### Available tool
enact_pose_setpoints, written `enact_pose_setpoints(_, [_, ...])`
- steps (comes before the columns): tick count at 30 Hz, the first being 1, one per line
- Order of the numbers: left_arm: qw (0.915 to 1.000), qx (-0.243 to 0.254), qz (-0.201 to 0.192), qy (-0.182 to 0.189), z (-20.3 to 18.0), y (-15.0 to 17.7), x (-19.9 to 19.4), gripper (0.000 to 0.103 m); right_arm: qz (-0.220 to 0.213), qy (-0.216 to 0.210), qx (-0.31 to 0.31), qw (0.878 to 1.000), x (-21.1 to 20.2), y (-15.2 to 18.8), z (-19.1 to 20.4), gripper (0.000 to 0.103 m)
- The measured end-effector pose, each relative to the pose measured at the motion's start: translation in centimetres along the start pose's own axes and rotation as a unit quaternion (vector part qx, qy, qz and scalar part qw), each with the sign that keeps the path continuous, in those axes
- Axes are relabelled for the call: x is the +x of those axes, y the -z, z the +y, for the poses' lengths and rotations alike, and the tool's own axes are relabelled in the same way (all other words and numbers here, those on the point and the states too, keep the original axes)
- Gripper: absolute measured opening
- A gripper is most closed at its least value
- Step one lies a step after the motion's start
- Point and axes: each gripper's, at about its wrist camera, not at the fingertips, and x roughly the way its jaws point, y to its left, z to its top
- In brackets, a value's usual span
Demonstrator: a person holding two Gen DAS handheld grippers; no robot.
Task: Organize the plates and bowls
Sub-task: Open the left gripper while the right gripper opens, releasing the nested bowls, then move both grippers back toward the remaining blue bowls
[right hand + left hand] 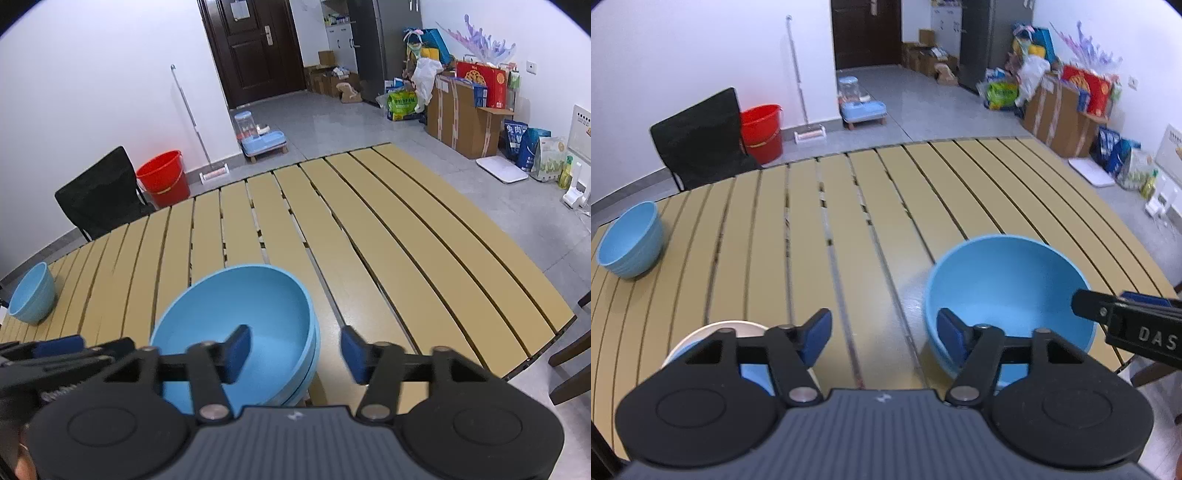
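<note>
Two grippers released, left gripper (884, 332), right gripper (295, 349), over stacked blue bowls (236, 314), slatted table (424, 240) beyond bare.

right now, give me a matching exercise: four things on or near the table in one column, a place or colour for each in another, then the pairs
Things
1. large blue bowl
2. small blue bowl
3. bucket
4. chair

Places and colours
A. black, at the table's far left edge
B. red, on the floor by the wall
C. far left corner of the table
D. nearest the fingers of the right gripper, stacked on another bowl

Pairs: 1-D, 2-C, 3-B, 4-A
</note>
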Motion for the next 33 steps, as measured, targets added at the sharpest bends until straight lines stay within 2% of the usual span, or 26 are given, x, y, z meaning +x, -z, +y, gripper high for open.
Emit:
enact_pose_setpoints(1, [1.0000,-0.005,-0.003,0.001,0.5,0.1,-0.4,0.074,-0.002,-0.002,0.000,1.000,-0.3,0.1,0.1,0.066])
enact_pose_setpoints(2, [0.9999,-0.010,-0.007,0.001,1.0,0.3,-0.7,0.082,-0.003,-0.003,-0.001,1.000,-0.5,0.3,0.2,0.074])
enact_pose_setpoints(3, [0.9998,-0.016,-0.010,-0.001,1.7,0.4,-1.1,0.084,-0.004,-0.005,-0.002,1.000,-0.8,0.4,0.3,0.083])
enact_pose_setpoints(6, [0.9994,-0.026,-0.023,0.002,3.2,1.0,-2.2,0.089,-0.007,-0.008,-0.010,1.000,-1.3,0.9,1.0,0.091])
enact_pose_setpoints(8, [0.9990,-0.029,-0.034,0.004,4.1,1.4,-3.0,0.102,-0.006,-0.007,-0.015,1.000,-1.5,1.1,1.5,0.096])
enact_pose_setpoints(10, [0.9983,-0.031,-0.049,0.006,4.9,2.0,-3.9,0.103,-0.008,-0.006,-0.019,1.000,-1.9,1.4,2.0,0.103])
enact_pose_setpoints(16, [0.9965,-0.040,-0.073,0.007,7.3,3.9,-6.0,0.103,-0.022,-0.012,-0.012,1.000,-3.5,2.5,3.3,0.103])
enact_pose_setpoints(22, [0.9941,-0.074,-0.080,0.004,10.7,6.3,-7.7,0.103,-0.025,-0.028,-0.007,0.999,-4.6,3.5,4.3,0.103])
enact_pose_setpoints(33, [0.9896,-0.112,-0.089,-0.020,16.4,9.1,-9.8,0.103,-0.024,-0.060,-0.044,0.997,-5.1,4.8,8.9,0.103])
